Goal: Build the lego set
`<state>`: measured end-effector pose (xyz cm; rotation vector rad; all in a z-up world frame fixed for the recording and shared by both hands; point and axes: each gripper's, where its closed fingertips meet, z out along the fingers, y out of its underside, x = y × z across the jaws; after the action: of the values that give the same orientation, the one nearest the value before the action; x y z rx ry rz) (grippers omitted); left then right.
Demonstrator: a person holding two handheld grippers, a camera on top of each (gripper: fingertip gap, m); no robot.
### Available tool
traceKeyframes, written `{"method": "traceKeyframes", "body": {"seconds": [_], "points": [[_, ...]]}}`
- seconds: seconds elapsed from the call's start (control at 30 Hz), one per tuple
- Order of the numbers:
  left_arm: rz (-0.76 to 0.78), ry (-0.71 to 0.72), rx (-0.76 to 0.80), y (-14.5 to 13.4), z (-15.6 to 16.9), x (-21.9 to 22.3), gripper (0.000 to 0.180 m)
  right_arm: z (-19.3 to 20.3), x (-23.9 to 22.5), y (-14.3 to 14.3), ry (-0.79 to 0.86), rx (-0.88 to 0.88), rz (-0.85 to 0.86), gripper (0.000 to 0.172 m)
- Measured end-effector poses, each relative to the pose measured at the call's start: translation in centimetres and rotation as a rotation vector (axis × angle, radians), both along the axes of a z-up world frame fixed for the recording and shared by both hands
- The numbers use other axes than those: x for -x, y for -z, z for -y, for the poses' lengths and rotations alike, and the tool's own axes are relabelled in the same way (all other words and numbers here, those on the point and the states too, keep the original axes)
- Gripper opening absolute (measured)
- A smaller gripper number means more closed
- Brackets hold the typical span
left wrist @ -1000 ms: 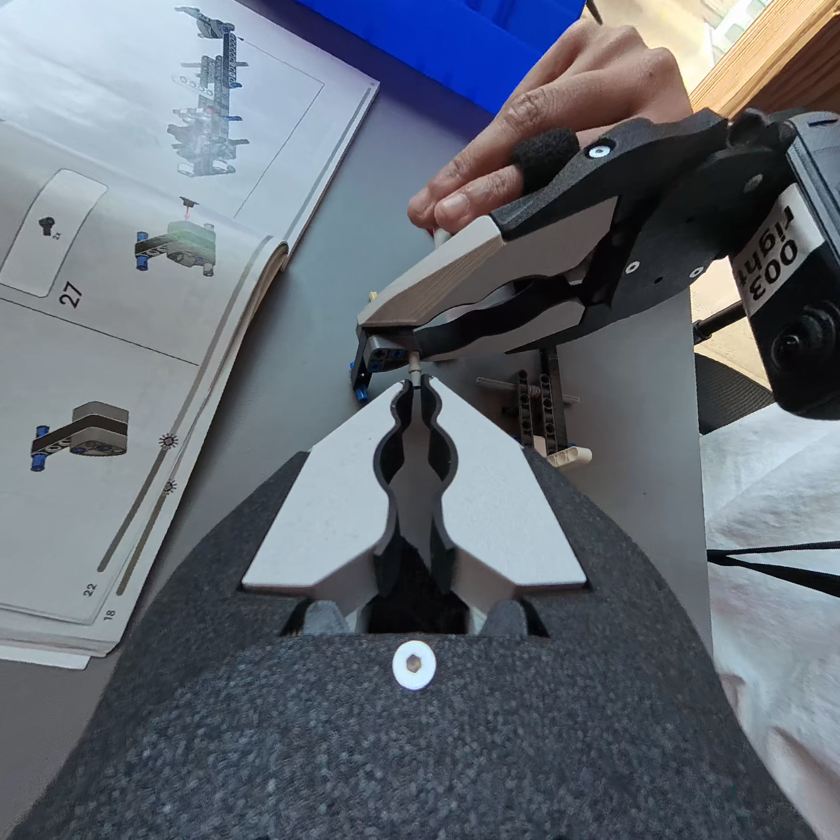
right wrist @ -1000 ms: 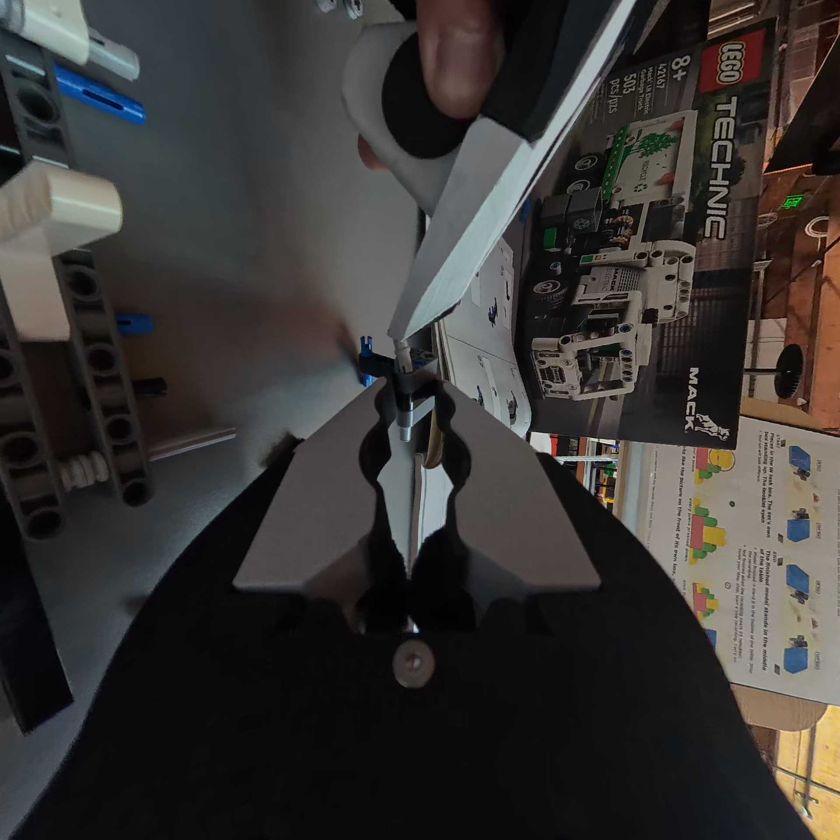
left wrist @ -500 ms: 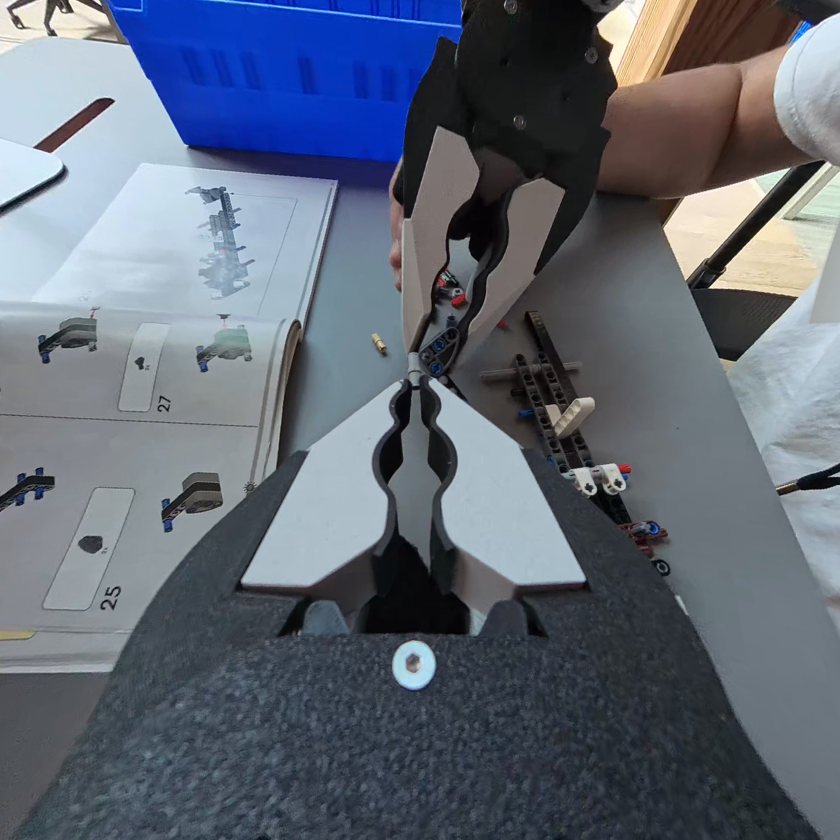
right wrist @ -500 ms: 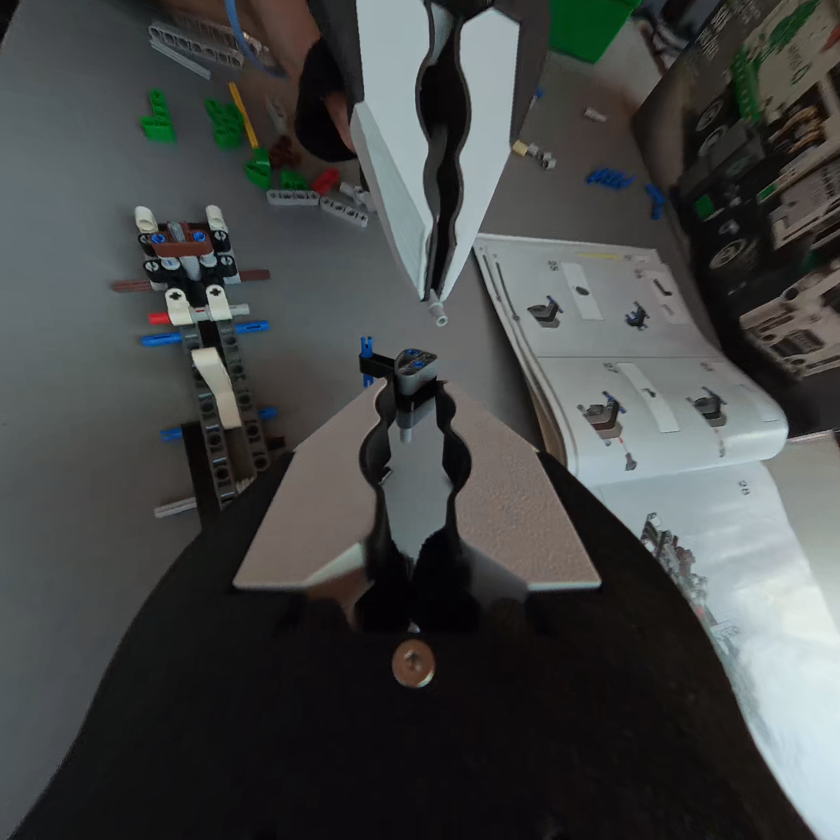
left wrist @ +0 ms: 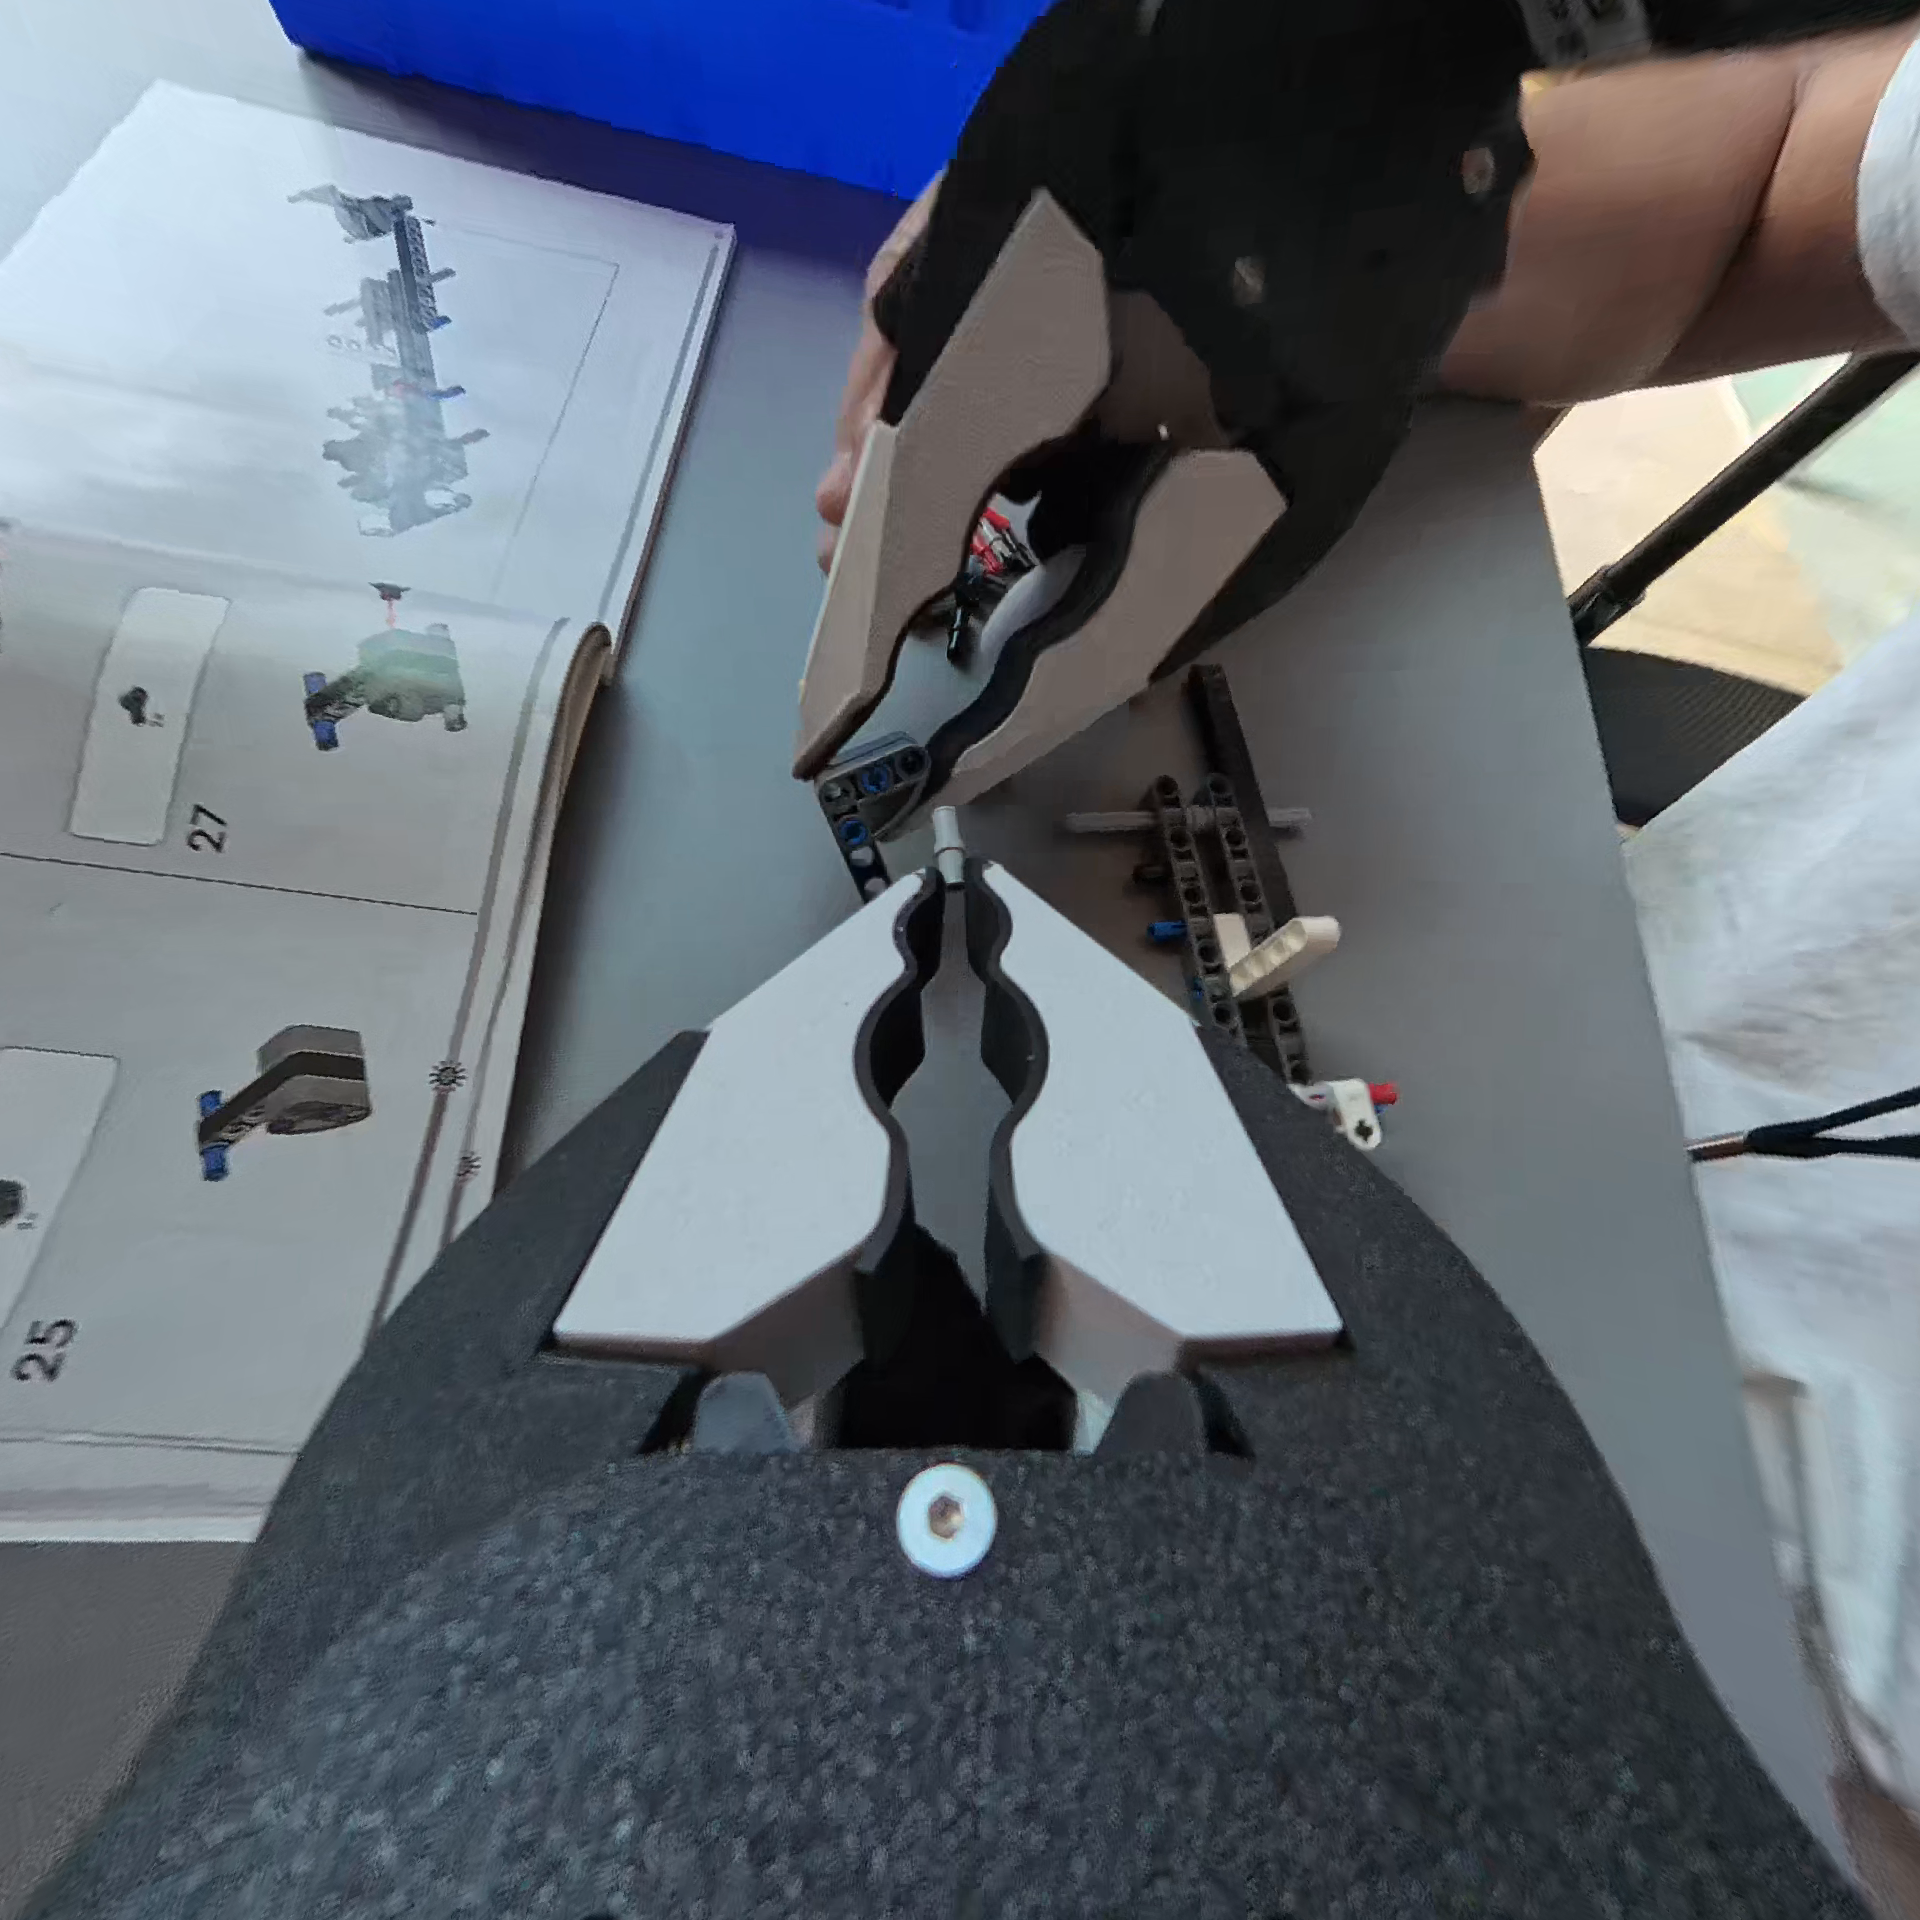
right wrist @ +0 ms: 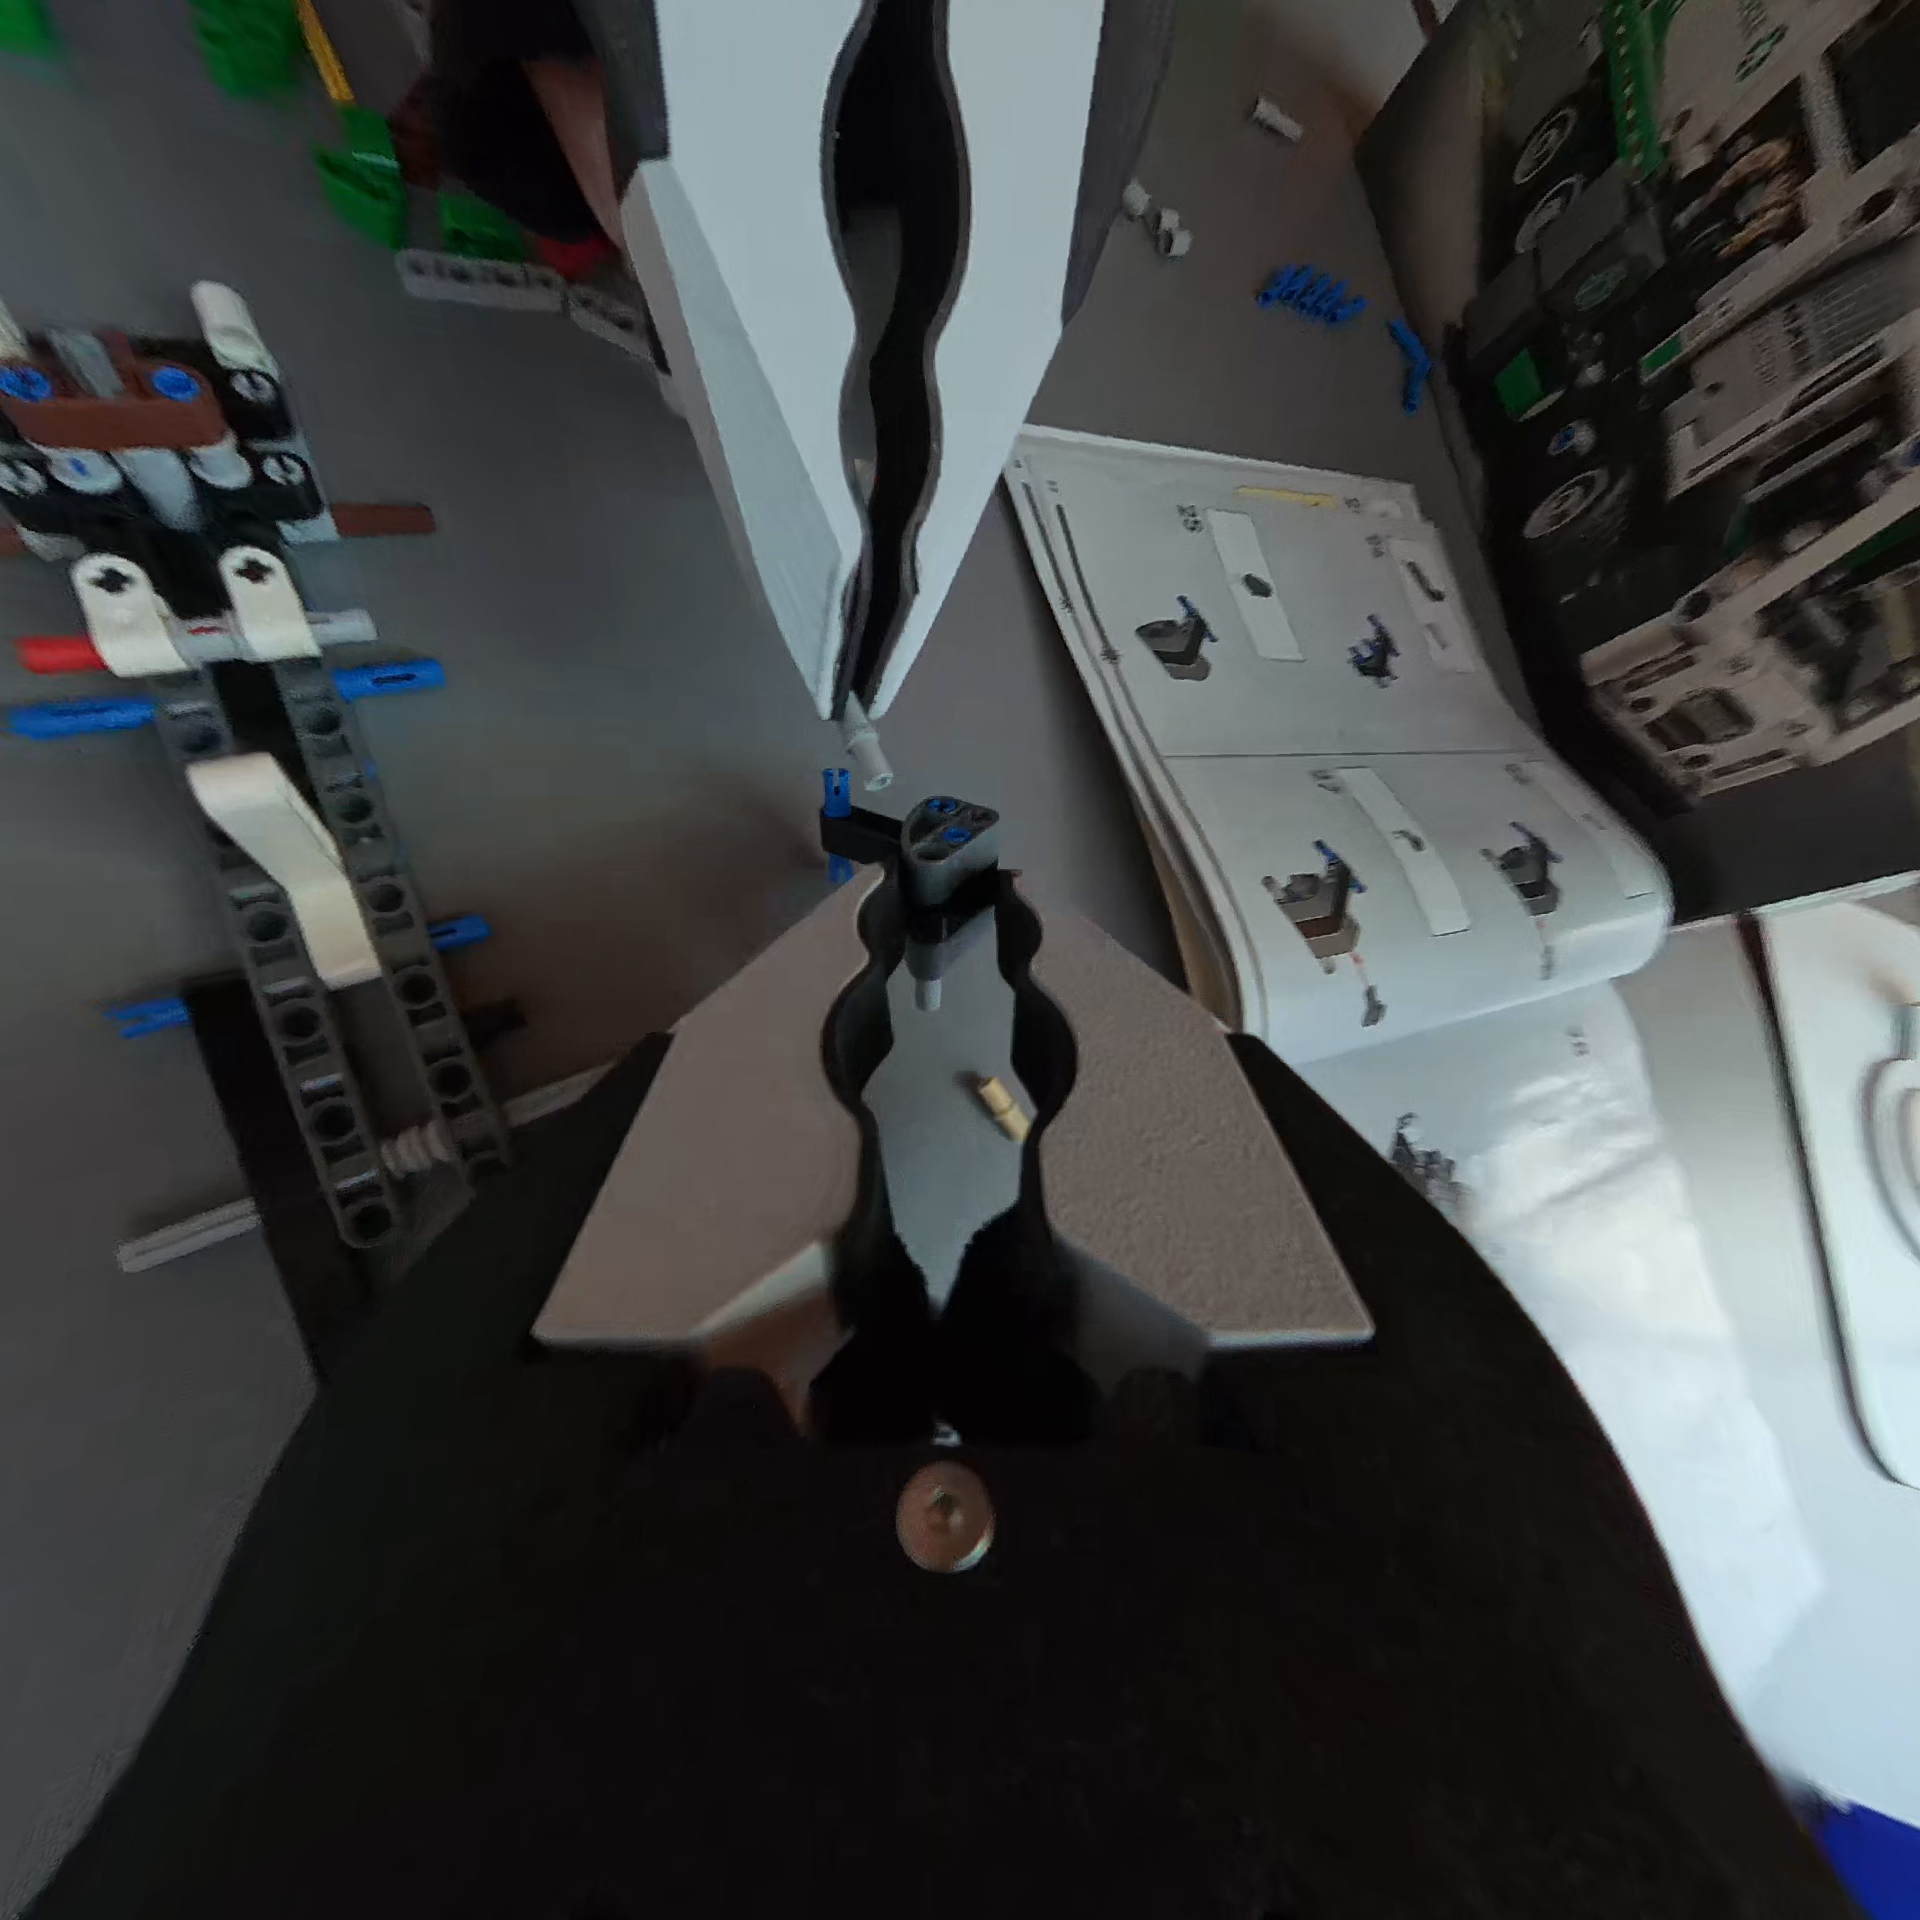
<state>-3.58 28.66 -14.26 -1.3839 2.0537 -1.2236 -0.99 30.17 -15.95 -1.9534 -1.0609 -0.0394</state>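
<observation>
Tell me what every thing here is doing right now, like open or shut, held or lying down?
Left gripper: jaws shut on the grey pin.
Right gripper: jaws shut on the small grey and black assembly.
Instruction booklet: lying open.
Long beam build: lying flat.
Tan pin: loose on the table.

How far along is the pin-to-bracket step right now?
Done: both parts are picked up. The left gripper pinches a light grey pin at its fingertips; the right gripper clamps a small grey-and-black bracket assembly with blue pins.

In hand: pin tip and bracket sit close but apart, unmated.

Left: the pin is not in any hole; the larger beam frame lies separately on the grey table.
</observation>
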Motion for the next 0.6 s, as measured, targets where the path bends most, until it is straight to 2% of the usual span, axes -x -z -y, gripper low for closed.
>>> {"method": "traceKeyframes", "body": {"seconds": [0.03, 0.17, 0.3, 0.6], "points": [[-0.025, -0.021, 0.048, -0.2, 0.3, -0.1, 0.002, -0.2, -0.2, -0.3, 0.002, -0.06, 0.083, 0.015], [-0.101, -0.108, 0.231, -0.5, 1.1, -0.5, 0.002, -0.5, -0.4, -1.8, -0.035, -0.324, 0.421, 0.015], [-0.101, -0.152, 0.416, -1.2, 0.8, -0.8, 0.002, -0.6, -0.5, -2.5, -0.05, -0.42, 0.481, 0.015], [-0.145, -0.192, 0.536, -0.6, 0.4, -0.8, 0.002, -0.9, -0.4, -1.8, -0.07, -0.483, 0.648, 0.015]]}}
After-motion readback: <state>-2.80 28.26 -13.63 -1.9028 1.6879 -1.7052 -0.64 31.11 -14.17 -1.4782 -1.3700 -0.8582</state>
